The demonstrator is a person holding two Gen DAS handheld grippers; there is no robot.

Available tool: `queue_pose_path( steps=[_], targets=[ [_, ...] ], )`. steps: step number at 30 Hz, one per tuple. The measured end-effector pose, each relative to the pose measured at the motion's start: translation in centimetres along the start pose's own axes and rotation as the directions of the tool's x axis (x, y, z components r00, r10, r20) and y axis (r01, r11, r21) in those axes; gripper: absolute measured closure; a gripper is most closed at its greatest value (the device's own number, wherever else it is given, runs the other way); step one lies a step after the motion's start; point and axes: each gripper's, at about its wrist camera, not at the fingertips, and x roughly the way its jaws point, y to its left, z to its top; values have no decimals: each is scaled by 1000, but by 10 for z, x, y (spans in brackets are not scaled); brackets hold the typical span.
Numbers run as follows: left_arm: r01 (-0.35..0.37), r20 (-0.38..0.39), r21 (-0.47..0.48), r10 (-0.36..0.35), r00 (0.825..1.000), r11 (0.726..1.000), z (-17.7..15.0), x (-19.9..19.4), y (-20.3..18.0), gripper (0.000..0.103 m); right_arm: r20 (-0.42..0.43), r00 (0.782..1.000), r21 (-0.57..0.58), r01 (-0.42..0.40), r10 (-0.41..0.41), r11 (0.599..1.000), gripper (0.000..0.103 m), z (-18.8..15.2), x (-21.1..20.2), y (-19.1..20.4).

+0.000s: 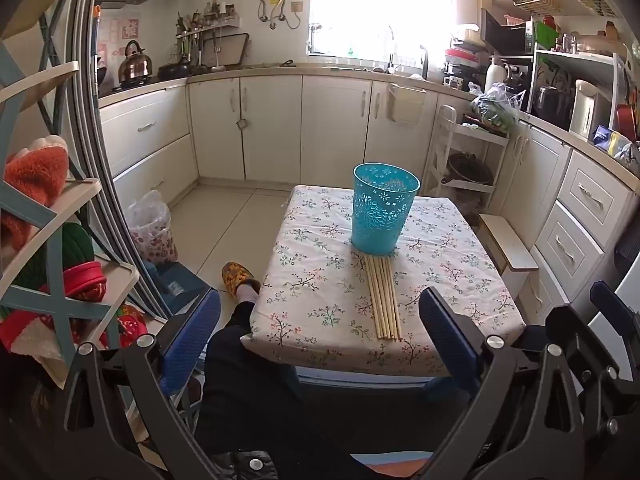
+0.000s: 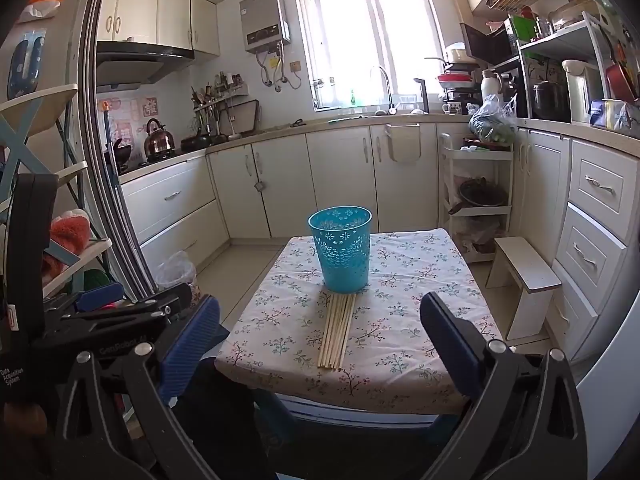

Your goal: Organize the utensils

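Up close, the left gripper (image 1: pixel 320 332) and the right gripper (image 2: pixel 320 336) hang short of a small table's near edge, each with its blue-padded fingers spread wide and nothing between them. A person's dark-trousered leg (image 1: pixel 244 360) and slippered foot (image 1: pixel 240 278) show beside the table. On the floral tablecloth (image 1: pixel 448 264), a bundle of wooden chopsticks (image 1: pixel 384 300) lies flat, side by side, its far ends touching the foot of an upright turquoise openwork holder (image 1: pixel 380 216). Beyond stand a white stool (image 2: pixel 524 276), cream kitchen cabinets (image 2: pixel 280 184), a kettle (image 2: pixel 159 141) on the stove and a bright window (image 2: pixel 368 36).
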Motion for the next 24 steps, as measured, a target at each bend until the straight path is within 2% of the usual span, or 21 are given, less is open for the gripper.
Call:
queue_pose_path(
  steps=[24],
  targets=[
    [1, 1, 0, -1, 1000, 1000, -1, 0, 0, 8, 1, 1000, -1, 2, -2, 1000, 7, 0, 0, 4]
  ],
)
